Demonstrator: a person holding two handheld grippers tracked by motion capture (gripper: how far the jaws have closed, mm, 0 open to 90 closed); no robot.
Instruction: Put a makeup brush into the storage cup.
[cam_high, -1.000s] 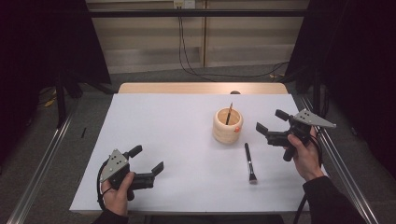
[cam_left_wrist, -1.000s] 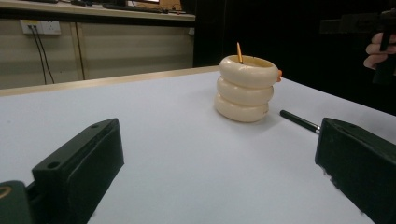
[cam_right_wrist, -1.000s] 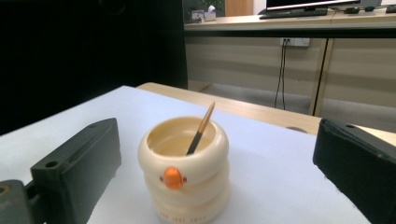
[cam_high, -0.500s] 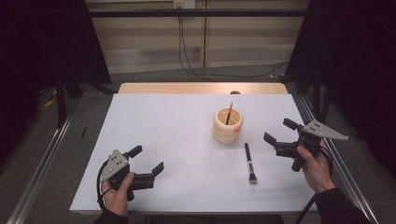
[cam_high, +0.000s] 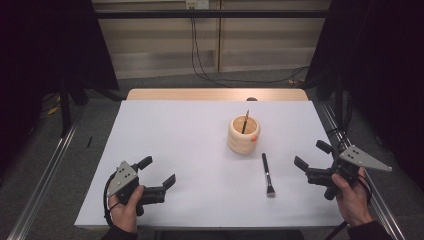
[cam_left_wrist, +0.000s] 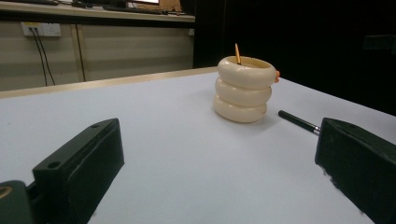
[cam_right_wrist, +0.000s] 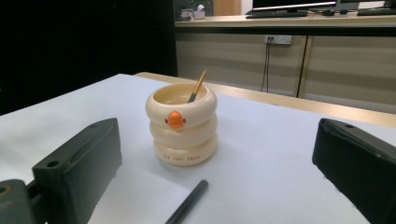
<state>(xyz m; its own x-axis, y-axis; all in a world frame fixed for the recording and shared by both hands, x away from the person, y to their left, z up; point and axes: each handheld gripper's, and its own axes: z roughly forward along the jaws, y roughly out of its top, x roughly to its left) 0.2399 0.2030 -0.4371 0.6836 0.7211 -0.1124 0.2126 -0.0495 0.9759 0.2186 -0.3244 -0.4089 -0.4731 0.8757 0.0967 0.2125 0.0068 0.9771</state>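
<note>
Near left on the white table (cam_high: 200, 150): left gripper (cam_high: 156, 172), held in a hand (cam_high: 125, 210) at the near edge, jaws spread wide with nothing between them, pointing right and slightly away. In the left gripper view, both black jaws far apart over bare tabletop, the holder (cam_left_wrist: 243, 88) ahead between them.

Right of centre: a cream holder (cam_high: 243, 134) shaped like three stacked rings, standing upright, with a small orange knob (cam_high: 254, 139) on its right side. Inside, a thin pencil (cam_high: 245, 121) leaning, tip above the rim. In the right gripper view, orange knob (cam_right_wrist: 175, 119) facing the camera, pencil (cam_right_wrist: 197, 86) slanting up to the right, small lettering on the lowest ring, too small to read.

Just near and right of the holder: a black brush (cam_high: 267, 174) lying flat on the table, apart from the holder, bristle end toward the near edge.

Near right edge: right gripper (cam_high: 311, 156), held in a hand (cam_high: 352, 200), jaws wide open and empty, pointing left toward the brush, well apart from it. Grey three-cornered plate (cam_high: 366, 158) on top.
</note>
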